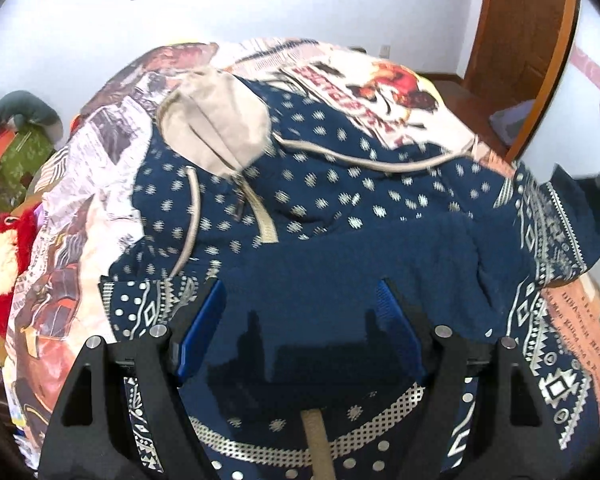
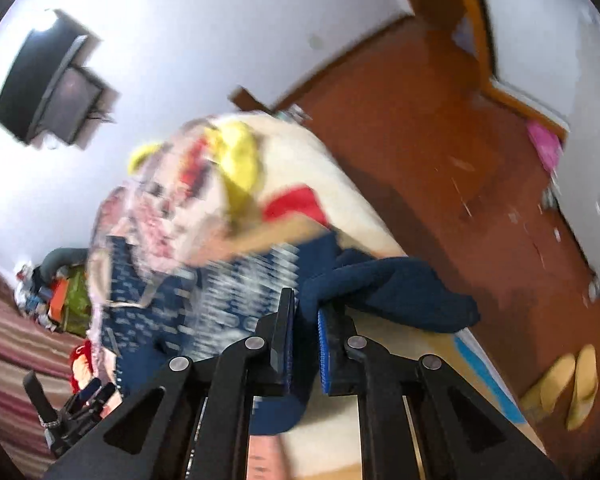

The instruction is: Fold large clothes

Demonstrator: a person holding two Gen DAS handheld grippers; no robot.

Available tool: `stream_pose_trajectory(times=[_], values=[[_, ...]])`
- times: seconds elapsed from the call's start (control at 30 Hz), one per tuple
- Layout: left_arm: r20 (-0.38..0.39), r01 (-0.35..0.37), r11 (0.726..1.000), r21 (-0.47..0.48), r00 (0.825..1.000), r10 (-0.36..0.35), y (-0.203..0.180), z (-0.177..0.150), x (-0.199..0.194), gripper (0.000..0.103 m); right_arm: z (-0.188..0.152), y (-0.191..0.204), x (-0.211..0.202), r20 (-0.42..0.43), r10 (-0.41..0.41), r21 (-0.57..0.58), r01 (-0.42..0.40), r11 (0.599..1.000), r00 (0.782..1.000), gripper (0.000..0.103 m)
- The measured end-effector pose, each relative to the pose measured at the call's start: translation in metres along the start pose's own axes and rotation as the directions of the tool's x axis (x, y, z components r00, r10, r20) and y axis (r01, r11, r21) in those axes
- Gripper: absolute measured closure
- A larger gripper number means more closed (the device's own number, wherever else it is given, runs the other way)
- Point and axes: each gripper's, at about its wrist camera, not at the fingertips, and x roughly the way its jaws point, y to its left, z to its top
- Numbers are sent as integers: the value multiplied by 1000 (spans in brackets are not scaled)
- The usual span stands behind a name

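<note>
A navy hooded jacket (image 1: 340,208) with pale star-like dots and geometric bands lies spread over a bed (image 1: 80,216) covered in a printed quilt. Its beige-lined hood (image 1: 216,124) lies beyond the left jaws, towards the far end of the bed, and a beige zipper strip (image 1: 320,440) runs under them.

The left gripper (image 1: 302,292) hangs over the plain navy middle of the jacket, its jaws standing wide apart with blue pads (image 1: 204,320) on either side of the cloth; whether the pads touch the fabric cannot be told, and they press on nothing.

The right gripper (image 2: 306,304) has its jaws drawn close together on a fold of the jacket's plain navy cloth (image 2: 384,288), which bunches just past the fingertips and drapes to their right over the bed's edge. The patterned part of the jacket is to the left of these jaws, blurred.

To the right of the right jaws lies a red-brown wooden floor (image 2: 440,152) with a pair of yellow slippers (image 2: 572,384). A dark screen (image 2: 48,80) is mounted on the white wall beyond. A red plush toy (image 1: 4,256) lies left of the left jaws.
</note>
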Motion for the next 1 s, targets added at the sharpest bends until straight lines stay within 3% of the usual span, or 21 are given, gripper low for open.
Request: stream_pose_trajectory(times=[0.23,0.43,0.5,0.63,0.9,0.93,0.97,1.0], values=[[52,1,999,-53,999,2,26,-4,-25,26,5,126,-30,101,172,-238,-144,960,980,95],[71,-13,996,-90,997,19,53,-16,-40,26,-35,224,5,-13,253,-398,-238,886,967,95],[68,-18,994,-109,997,26,65,-23,-44,26,-54,241,23,-58,245,-436,-245,866,968,95],[58,-29,988,-151,998,39,88,-36,-49,26,-100,265,83,-225,187,-452,-272,849,956,95],[24,-52,973,-223,998,59,117,-55,-48,26,-153,256,140,-381,-7,-493,-196,847,925,92],[21,-51,972,-230,998,58,118,-56,-47,26,-156,257,142,-395,-23,-502,-195,843,918,89],[19,-49,971,-234,998,55,118,-56,-47,26,-157,255,141,-412,-35,-507,-197,839,910,77],[18,-45,970,-238,999,51,117,-55,-47,26,-158,255,140,-422,-42,-507,-197,839,906,59]])
